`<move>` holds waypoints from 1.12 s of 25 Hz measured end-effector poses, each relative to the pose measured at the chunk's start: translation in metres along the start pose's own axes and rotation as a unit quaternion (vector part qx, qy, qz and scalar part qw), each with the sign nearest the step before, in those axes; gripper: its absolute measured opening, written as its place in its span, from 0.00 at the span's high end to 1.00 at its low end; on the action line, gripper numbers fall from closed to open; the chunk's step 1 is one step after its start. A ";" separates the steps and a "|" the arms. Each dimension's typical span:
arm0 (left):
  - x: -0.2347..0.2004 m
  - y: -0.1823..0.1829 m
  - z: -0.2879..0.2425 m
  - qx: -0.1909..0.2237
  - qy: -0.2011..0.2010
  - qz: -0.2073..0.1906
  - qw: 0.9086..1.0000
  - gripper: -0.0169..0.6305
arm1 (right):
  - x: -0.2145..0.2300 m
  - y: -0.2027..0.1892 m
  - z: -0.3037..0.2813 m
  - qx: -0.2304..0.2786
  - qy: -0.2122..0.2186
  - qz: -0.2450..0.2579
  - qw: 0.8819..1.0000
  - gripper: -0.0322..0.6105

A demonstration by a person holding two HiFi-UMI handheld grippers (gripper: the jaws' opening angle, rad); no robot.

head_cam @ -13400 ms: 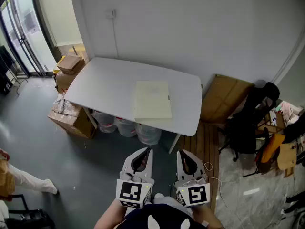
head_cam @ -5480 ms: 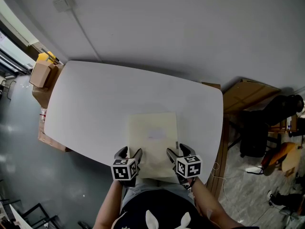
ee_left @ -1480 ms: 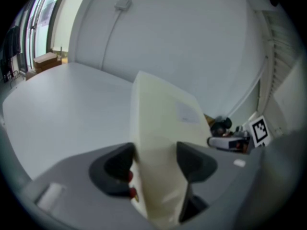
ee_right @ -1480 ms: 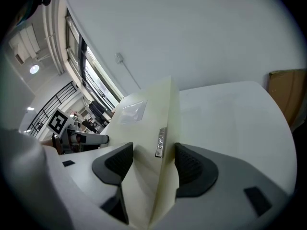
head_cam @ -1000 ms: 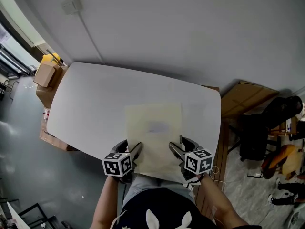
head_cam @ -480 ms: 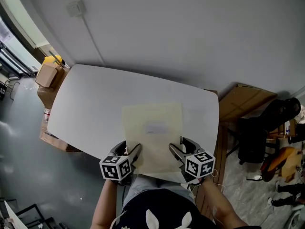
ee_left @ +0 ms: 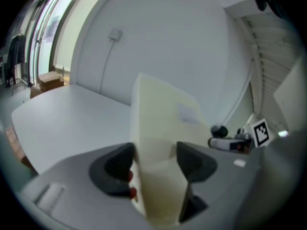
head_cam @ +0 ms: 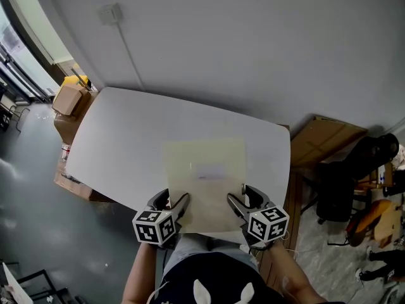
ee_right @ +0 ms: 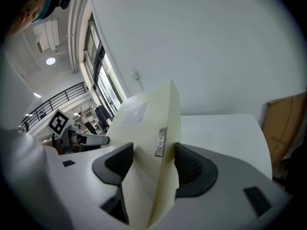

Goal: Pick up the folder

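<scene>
A pale cream folder (head_cam: 205, 181) with a small label on its cover is held above the white table (head_cam: 126, 144), near its front edge. My left gripper (head_cam: 177, 206) is shut on the folder's near left edge (ee_left: 153, 143). My right gripper (head_cam: 235, 204) is shut on its near right edge, beside a small metal clasp (ee_right: 160, 142). In the left gripper view the folder (ee_left: 165, 123) rises between the dark pads (ee_left: 192, 161). In the right gripper view its edge (ee_right: 165, 128) fills the gap between the pads (ee_right: 189, 166), and the left gripper (ee_right: 76, 138) shows beyond it.
Cardboard boxes (head_cam: 71, 97) stand off the table's left end. A flattened brown box (head_cam: 323, 141) leans at the right, near a dark chair (head_cam: 357, 170). A grey wall (head_cam: 253, 37) with a small socket box (head_cam: 111, 12) runs behind the table.
Between one second ago and now, both grippers stay shut on the folder. It has shifted slightly right and away from me in the head view, still lifted off the table.
</scene>
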State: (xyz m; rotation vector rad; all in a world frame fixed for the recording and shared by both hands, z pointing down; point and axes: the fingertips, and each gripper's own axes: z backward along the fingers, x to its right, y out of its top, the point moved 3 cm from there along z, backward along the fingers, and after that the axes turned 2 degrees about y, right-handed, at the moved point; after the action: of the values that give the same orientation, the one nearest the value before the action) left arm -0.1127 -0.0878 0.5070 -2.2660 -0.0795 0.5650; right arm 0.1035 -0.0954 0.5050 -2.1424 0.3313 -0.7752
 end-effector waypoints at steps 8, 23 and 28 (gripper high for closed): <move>0.010 0.005 0.017 0.027 -0.002 -0.010 1.000 0.53 | -0.012 0.006 0.017 0.029 -0.001 0.015 0.999 0.53; 0.034 0.012 0.048 0.077 -0.012 -0.012 0.997 0.53 | -0.032 0.020 0.055 0.084 -0.007 0.043 0.996 0.53; 0.039 0.013 0.057 0.089 -0.012 -0.012 0.996 0.53 | -0.039 0.024 0.063 0.096 -0.007 0.056 0.994 0.53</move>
State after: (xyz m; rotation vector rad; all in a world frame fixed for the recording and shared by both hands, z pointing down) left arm -0.1036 -0.0494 0.4494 -2.0834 -0.0655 0.5641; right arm 0.1135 -0.0538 0.4407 -1.9314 0.3528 -0.6979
